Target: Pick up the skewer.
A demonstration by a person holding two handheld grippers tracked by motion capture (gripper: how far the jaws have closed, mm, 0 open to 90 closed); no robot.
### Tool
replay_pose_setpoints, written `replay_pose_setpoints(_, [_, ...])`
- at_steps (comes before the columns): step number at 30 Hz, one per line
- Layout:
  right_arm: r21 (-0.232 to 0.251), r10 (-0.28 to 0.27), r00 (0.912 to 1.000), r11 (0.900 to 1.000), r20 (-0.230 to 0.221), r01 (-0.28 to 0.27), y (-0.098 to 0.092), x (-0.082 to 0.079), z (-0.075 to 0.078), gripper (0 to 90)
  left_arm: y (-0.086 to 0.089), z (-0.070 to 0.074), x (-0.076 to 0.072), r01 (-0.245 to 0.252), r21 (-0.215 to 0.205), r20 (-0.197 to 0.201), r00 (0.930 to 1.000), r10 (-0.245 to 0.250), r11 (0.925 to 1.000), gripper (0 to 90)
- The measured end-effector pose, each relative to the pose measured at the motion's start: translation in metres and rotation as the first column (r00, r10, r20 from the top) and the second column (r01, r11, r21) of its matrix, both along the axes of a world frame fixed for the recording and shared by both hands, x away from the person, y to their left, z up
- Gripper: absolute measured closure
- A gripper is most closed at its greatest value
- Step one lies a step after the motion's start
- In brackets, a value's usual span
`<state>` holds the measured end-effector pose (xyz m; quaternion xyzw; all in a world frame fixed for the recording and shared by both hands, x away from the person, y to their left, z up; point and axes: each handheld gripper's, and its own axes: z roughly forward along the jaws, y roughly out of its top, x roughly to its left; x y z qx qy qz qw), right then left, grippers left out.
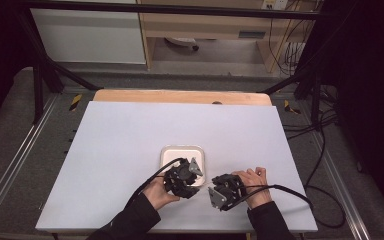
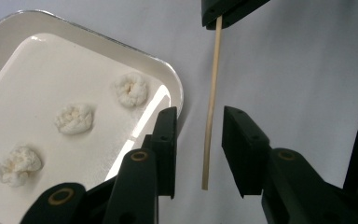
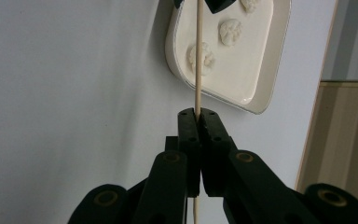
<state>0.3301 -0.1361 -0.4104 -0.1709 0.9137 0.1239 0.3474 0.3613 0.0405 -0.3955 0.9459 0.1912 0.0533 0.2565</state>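
R gripper (image 3: pixel 197 114) clenched on thin wooden skewer (image 2: pixel 211 102), held above white table beside white square tray (image 2: pixel 170 72) w/ three cauliflower florets (image 2: pixel 130 89). L gripper (image 2: pixel 199 135) released, jaws straddling stick, no contact. Risk: single-end hold, skewer may pivot or slip.

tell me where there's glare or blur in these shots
High view: room edges fall into darkness, the white tray looks washed out. Left gripper view: glare streak on the tray's rim, near jaws soft. Right gripper view: skewer crisp, jaw bases blurred.
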Motion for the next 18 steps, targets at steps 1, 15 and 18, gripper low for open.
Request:
replay_pose_setpoints(1, [-0.01,0.005,1.0,1.0,0.001,-0.005,0.001,0.0,0.0,88.8,-0.002,0.0,0.0,0.004,0.01,-0.002,1.0,-0.004,0.9999,67.7])
replay_pose_setpoints(15, [-0.086,0.047,0.9985,0.995,0.028,-0.044,0.01,0.0,0.002,88.9,-0.015,-0.007,0.001,0.045,0.095,-0.021,0.9989,-0.043,0.9945,87.5])
replay_pose_setpoints(18, [-0.093,0.046,0.9986,0.995,0.027,-0.043,0.011,-0.001,0.001,88.9,-0.016,-0.008,-0.001,0.046,0.109,-0.001,0.999,-0.046,0.993,87.9])
